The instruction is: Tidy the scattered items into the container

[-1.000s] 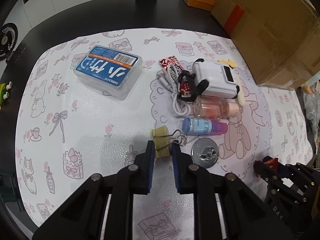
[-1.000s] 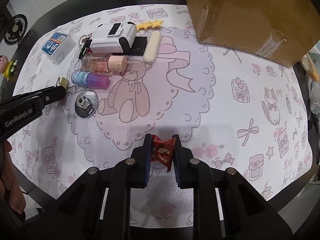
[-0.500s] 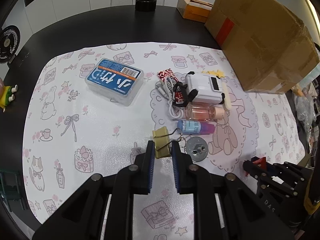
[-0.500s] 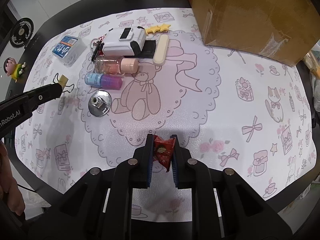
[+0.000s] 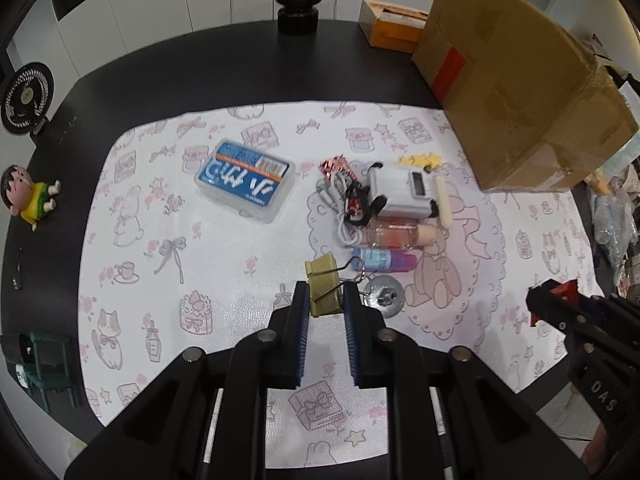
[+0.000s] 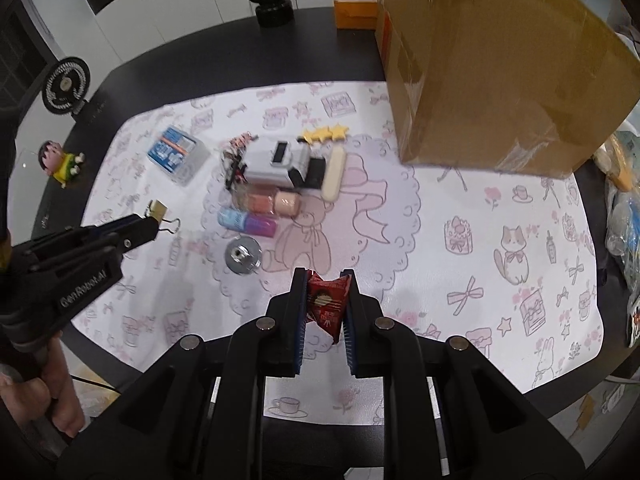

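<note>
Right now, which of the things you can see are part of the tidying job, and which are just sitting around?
Part of the job:
binder clip in the left gripper
red snack packet in the right gripper
cardboard box
blue case
two small bottles
metal disc

Just lying about:
cartoon figurine
small fan
black vase

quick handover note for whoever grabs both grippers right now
Left gripper: shut on the gold metal binder clip, lifted off the mat.
Right gripper: shut on the red foil snack packet.
Container: the brown cardboard box stands at the far right of the mat; nothing can be seen inside it.
Left on the mat: blue-labelled clear plastic case, white timer, pink bottle, blue-purple bottle, round metal disc, cream nail file, white cable.
</note>
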`<state>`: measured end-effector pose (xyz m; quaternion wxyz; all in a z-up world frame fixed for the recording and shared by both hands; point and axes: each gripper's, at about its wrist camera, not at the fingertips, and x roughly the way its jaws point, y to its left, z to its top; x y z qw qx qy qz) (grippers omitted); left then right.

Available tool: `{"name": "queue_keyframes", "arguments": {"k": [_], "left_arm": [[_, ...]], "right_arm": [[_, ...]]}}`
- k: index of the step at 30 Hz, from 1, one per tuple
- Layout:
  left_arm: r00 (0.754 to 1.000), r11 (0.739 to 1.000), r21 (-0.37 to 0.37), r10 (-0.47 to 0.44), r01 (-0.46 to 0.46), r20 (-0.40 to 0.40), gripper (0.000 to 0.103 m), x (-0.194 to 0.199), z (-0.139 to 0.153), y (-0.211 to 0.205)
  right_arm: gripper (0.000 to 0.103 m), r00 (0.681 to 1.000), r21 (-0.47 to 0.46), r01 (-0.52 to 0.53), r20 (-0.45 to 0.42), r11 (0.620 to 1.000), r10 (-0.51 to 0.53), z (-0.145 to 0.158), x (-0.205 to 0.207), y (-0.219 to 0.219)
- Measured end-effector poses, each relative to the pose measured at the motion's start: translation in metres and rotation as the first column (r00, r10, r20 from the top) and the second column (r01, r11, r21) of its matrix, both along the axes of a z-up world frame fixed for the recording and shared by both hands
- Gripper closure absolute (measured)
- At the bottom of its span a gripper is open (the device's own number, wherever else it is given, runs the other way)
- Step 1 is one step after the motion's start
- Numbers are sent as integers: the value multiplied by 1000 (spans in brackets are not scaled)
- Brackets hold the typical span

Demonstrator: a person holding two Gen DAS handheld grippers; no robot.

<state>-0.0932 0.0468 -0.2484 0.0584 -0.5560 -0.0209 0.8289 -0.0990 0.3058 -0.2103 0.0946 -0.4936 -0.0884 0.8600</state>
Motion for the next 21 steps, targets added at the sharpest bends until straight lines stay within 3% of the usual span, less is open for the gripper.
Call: {"name": "queue_keyframes", "arguments": {"k": [9,21], "left_arm": [[998,1000,13,6,-5,-60,86,-1,53,1],[993,998,62,23,-16,-117,86,-3,103,-1]], "right_arm": [[87,997,20,-52,-60,998,54,58,-3,-24],[87,982,46,-100,-153,994,106,119,3,-48]]}}
